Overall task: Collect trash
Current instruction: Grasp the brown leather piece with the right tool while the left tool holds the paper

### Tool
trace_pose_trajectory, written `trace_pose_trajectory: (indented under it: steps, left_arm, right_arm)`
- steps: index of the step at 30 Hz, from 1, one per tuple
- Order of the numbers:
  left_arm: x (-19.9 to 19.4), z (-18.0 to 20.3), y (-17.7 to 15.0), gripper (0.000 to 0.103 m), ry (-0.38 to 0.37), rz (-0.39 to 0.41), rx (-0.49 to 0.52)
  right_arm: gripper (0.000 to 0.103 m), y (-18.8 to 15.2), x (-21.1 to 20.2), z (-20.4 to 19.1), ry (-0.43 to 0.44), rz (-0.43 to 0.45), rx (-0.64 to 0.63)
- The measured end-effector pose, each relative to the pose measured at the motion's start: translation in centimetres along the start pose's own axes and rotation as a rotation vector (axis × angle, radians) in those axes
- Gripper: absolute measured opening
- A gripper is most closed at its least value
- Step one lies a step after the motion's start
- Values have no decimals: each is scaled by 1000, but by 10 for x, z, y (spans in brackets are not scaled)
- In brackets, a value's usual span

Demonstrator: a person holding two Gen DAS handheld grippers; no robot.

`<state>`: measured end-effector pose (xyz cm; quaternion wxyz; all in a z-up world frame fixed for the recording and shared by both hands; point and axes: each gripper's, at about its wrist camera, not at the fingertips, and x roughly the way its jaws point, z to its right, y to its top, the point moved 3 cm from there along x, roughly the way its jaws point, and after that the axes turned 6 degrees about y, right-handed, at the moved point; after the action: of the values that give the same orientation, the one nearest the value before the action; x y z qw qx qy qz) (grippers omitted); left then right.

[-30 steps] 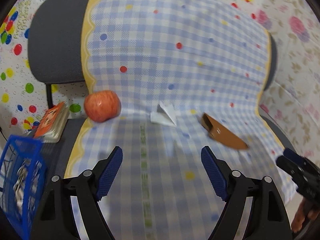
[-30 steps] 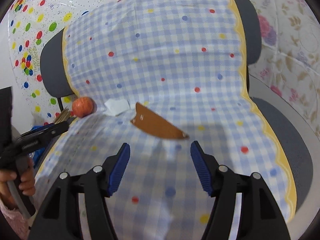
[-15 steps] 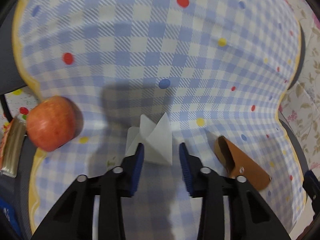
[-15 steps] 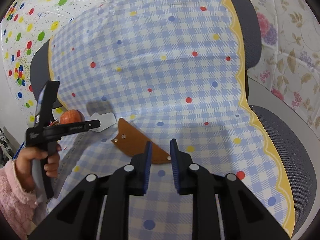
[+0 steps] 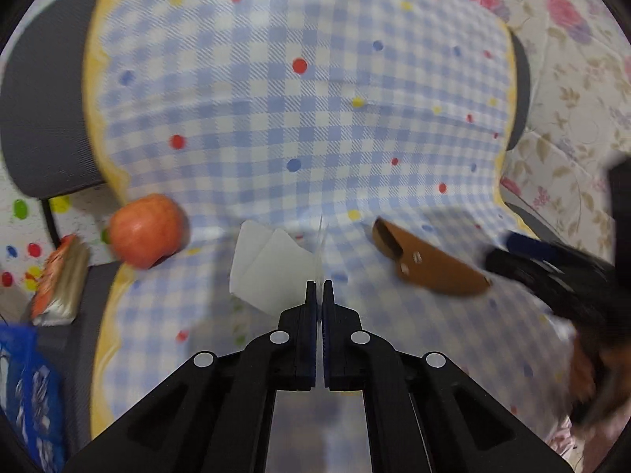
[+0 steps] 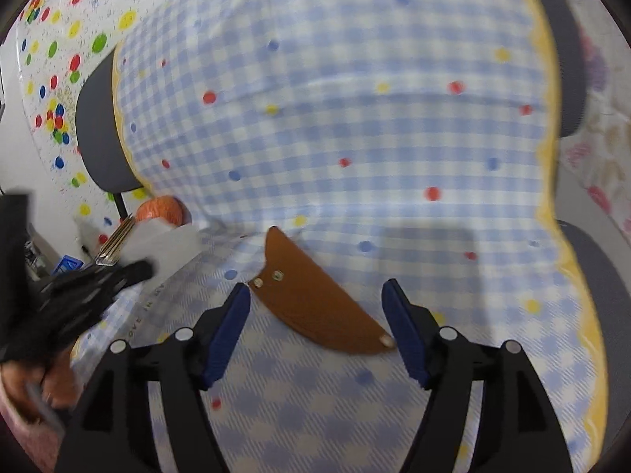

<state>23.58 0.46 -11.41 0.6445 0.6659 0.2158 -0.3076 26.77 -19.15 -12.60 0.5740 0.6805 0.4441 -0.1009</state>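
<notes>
1. Far left, at about nine o'clock in the left wrist view, a blue basket (image 5: 27, 390) sits low beside the chair (image 5: 43, 110), with an orange-covered book (image 5: 59, 280) just above it on the seat edge.
2. Next along, a red apple (image 5: 146, 229) rests on the blue checked cloth (image 5: 315, 98) where the seat meets the backrest.
3. At the centre, the left tool (image 5: 319, 289) is clenched tight on the right-hand edge of a folded white paper (image 5: 268, 272); the sheet fans out toward ten o'clock from the fingertips. Whether the paper is off the cloth I cannot tell.
4. Toward three o'clock from the paper, well apart from it, a brown leather sheath (image 5: 430, 268) lies flat on the cloth, its open mouth turned to the paper.
5. At the right edge of that view the right tool (image 5: 552, 268) shows as a dark blur, near the sheath's tip.
6. In the right wrist view, the right tool (image 6: 317, 325) stands released, its jaws opening, with the sheath (image 6: 315, 303) lying between the blue pads (image 6: 230, 327); neither pad presses on it.
7. In the same view, at nine o'clock, the left tool (image 6: 134, 272) holds the white paper (image 6: 165, 242) in front of the apple (image 6: 159, 209), and the person's hand (image 6: 55, 386) grips its handle below.
</notes>
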Motion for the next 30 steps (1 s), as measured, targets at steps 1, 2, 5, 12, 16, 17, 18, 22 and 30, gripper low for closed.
trace_pose_trajectory:
  steps: [1,2,5,12,16,17,18,22,30]
  left_arm:
    - [-8,-3,-5,2,-3,6,-10]
    - [-15,-5,-9,2,-7,10,-21]
    - [-33,-14,-25,2,-16,16,-59]
    - [-46,-26,-46,2,-20,4,-97]
    - [-50,-32,-49,2,-31,10,-122]
    - [-50,-33,-50,2,-35,10,-127]
    - [-50,-33,-50,2,-37,9,-128]
    - [-55,-32,-53,3,-38,12,-130]
    - [-70,-32,-62,3,-36,23,-129]
  right_arm:
    - [72,3,12,-1,7,-25,-1]
    - [72,6,23,0,9,-47,4]
    - [72,9,46,2,33,-86,35]
    - [70,-1,55,1,90,-153,124]
    - [70,-16,41,-33,85,-201,25]
    - [70,-16,39,-41,54,-197,-15]
    - [70,-16,39,-46,22,-191,-44]
    - [70,-8,49,-46,-52,-167,-51]
    - [52,-16,40,-59,-165,-136,-137]
